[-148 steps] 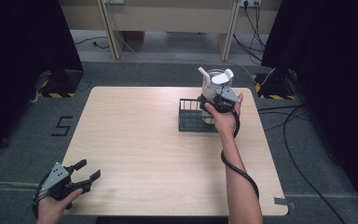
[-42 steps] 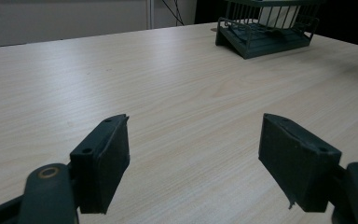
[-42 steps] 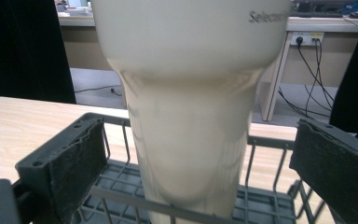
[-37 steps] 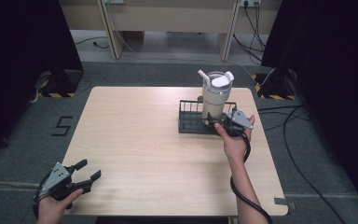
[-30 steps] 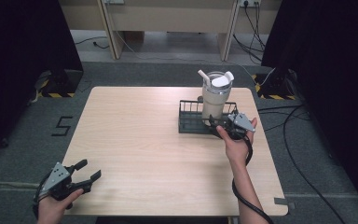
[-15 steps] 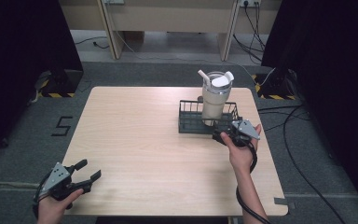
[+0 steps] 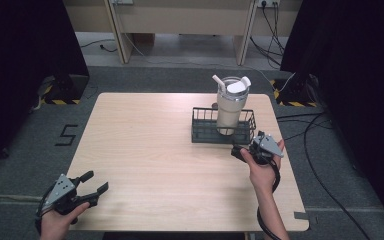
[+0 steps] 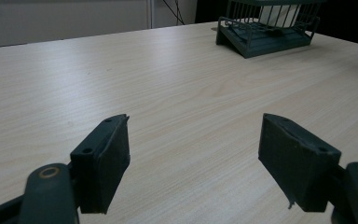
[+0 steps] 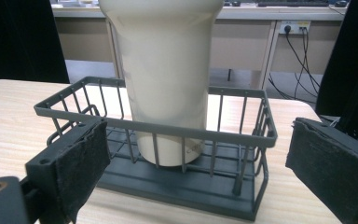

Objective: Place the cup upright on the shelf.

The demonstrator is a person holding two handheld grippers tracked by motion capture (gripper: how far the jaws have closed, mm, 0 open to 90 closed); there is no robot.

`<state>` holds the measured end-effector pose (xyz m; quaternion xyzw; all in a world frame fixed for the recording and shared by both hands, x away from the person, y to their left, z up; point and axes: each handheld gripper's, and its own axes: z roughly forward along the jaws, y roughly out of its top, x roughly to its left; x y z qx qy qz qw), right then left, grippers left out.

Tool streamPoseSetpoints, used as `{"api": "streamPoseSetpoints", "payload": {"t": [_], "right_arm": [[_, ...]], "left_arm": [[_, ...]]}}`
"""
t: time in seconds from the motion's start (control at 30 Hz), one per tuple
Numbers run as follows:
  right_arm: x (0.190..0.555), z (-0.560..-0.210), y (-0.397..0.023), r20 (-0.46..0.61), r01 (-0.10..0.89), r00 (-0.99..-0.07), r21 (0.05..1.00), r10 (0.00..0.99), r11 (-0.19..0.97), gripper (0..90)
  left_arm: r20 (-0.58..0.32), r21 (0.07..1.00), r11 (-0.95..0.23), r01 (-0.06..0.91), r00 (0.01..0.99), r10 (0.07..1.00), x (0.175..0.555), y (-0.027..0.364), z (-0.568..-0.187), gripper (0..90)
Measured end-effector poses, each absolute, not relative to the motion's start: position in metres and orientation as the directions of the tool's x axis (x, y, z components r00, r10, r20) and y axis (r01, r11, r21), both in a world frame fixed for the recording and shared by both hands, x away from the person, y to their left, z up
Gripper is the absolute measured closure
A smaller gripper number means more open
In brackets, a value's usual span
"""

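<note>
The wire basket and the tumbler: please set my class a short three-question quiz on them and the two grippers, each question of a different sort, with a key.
1. True or false: the cream tumbler stands upright inside the dark wire basket.
2. Which gripper is nearer the basket?
A. the left gripper
B. the right gripper
3. Fill in: both grippers' jaws stand ____, holding nothing.

Key
1. True; the right gripper view shows its base on the basket floor.
2. B; it sits just in front of the basket, while the left is at the table's near left corner.
3. open
</note>
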<state>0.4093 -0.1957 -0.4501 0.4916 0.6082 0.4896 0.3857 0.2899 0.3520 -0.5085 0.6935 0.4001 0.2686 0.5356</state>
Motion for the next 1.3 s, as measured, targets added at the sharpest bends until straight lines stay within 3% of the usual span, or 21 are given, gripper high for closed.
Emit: {"api": "streamPoseSetpoints", "payload": {"t": [1.3], "right_arm": [[0.362, -0.469, -0.228, 0.008, 0.277, -0.169, 0.96, 0.986, 0.04, 7.4]], "left_arm": [[-0.053, 0.957, -0.109, 0.27, 0.531, 0.846, 0.29, 0.352, -0.508, 23.8]]}}
